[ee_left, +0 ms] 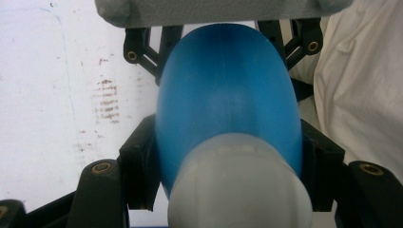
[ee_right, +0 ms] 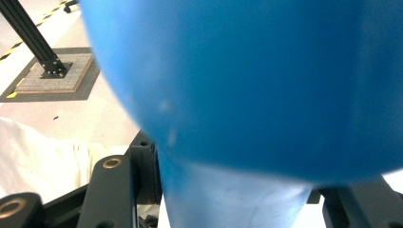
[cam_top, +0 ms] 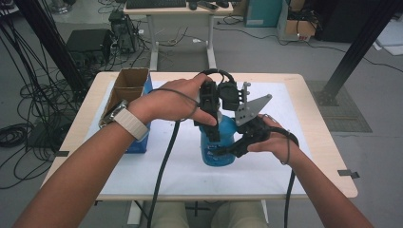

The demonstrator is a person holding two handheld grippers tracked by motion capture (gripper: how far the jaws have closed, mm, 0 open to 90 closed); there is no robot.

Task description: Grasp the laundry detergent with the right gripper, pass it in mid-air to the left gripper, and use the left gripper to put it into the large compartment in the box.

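Gripping the blue bottle (cam_top: pixel 217 142) above the desk (cam_top: pixel 313 137), I am clamping my left claw (cam_top: pixel 212 129) near its top and my right claw (cam_top: pixel 223 151) on its body.

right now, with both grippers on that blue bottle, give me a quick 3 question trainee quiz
1. True or false: the left gripper is shut on the blue bottle.
2. What stands at the table's left side? A) cardboard box B) kettle C) bowl
3. What colour is the bottle's cap?

Key: 1 true. 2 A, the cardboard box. 3 white. The right gripper is also shut on the bottle.
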